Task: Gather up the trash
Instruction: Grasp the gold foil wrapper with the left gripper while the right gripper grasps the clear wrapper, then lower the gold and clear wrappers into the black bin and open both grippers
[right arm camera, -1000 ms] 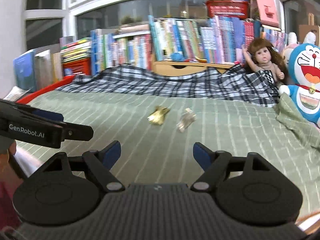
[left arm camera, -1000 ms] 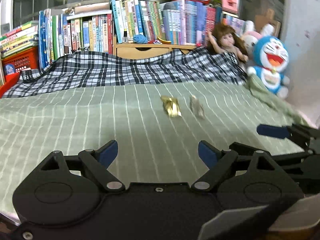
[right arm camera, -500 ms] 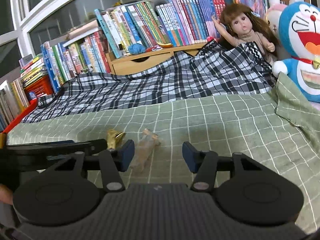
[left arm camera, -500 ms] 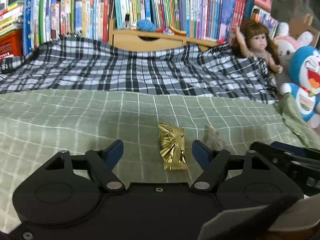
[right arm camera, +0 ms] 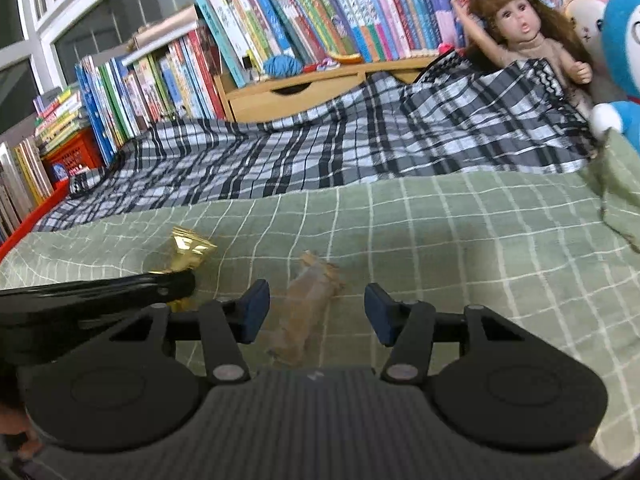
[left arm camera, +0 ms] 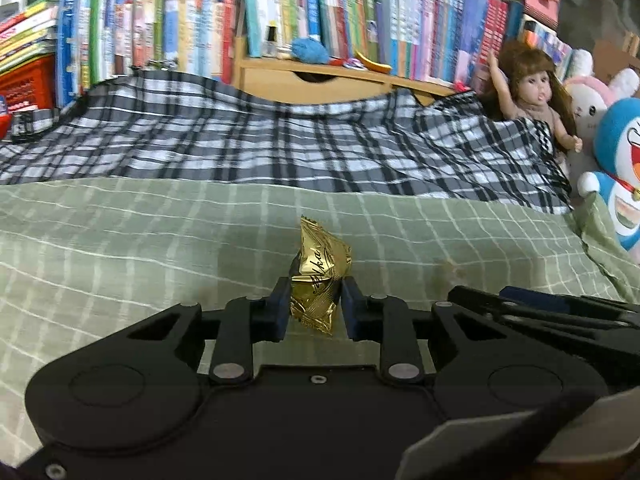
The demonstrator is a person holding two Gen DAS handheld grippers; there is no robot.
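Closest in, the left tongs are clamped on a crinkled gold foil candy wrapper, their blue pads pressing its lower half from both sides while its upper end sticks up above them. These jaws have just been closing, with the wrapper between them. In the right wrist view the same gold wrapper shows as a bright tip poking out behind the black arm of the left tongs.

Just to the right, the right tongs stand apart, partly open, having narrowed a moment ago. A pale brownish, translucent crumpled wrapper lies between their blue pads on the bed, nearer the left pad; neither pad presses on it.

Both pieces of trash sit on a green bedsheet with a white grid pattern. Beyond it a black, grey and white plaid blanket lies rumpled across the bed.

Farther back stands a low wooden drawer unit with a ball of blue yarn on top, backed by a long row of colourful upright books. To the right, a brown-haired doll leans by the blanket's edge, beside a blue and white plush cat toy.
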